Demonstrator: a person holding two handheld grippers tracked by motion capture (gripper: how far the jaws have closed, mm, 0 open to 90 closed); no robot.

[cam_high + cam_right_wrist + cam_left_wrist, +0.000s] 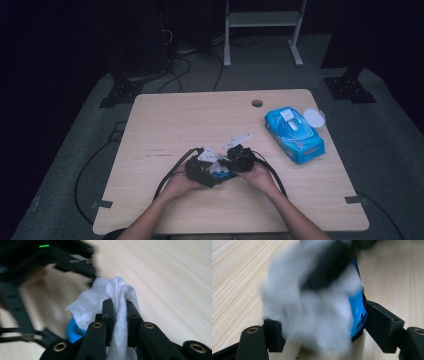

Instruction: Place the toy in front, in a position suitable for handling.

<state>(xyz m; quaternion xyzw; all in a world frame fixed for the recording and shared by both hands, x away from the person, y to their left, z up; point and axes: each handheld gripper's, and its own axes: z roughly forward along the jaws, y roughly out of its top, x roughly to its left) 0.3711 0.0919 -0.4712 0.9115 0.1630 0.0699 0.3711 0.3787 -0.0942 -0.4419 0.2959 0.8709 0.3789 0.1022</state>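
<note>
Both grippers meet at the middle front of the table (pixel 170 120). My left gripper (pixel 201 172) (pixel 322 330) holds a small blue object (pixel 358 315) (pixel 226 175) with black markings between its jaws. A white wipe (pixel 312 315) lies blurred over most of that object. My right gripper (pixel 239 156) (pixel 117 305) is shut on a bunched fold of the white wipe (pixel 110 290) and presses it against the blue object (pixel 72 330). What the blue object is cannot be made out.
A blue pack of wet wipes (pixel 294 134) lies on the right part of the table with its round lid (pixel 313 118) flipped open. A cable hole (pixel 257 103) sits near the far edge. Black cables trail from both grippers toward the person.
</note>
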